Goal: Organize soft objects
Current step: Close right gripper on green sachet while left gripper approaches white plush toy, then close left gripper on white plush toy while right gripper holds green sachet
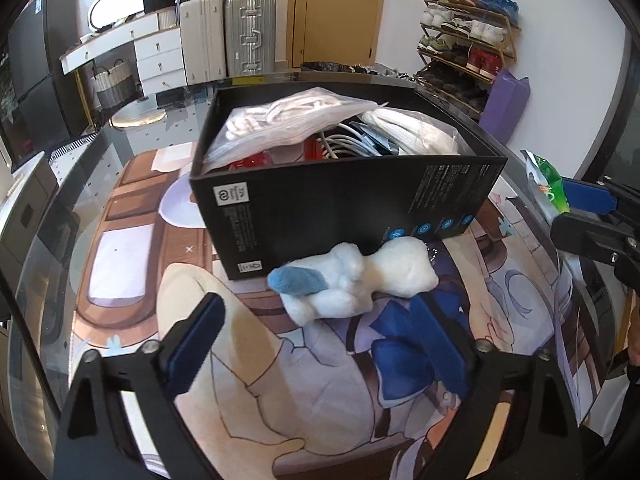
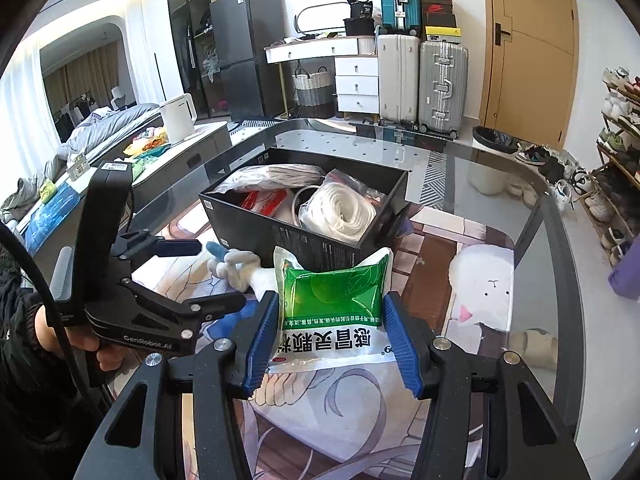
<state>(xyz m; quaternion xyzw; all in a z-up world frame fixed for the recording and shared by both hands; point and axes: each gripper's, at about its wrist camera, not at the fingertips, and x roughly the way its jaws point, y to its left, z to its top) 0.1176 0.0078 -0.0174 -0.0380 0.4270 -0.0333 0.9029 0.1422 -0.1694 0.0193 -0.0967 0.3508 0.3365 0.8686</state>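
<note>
Both grippers tilt downward; right gripper (image 2: 332, 338) clamps green packet (image 2: 334, 300).

The left gripper (image 1: 320, 344) points steeply down, its blue pads (image 1: 196, 344) wide apart and pressing on nothing. The right gripper (image 2: 330, 340) also tilts down, its pads (image 2: 260, 340) pressed on a packet's two sides. A hand (image 2: 102, 354) at 9 o'clock holds the left gripper's handle.
</note>
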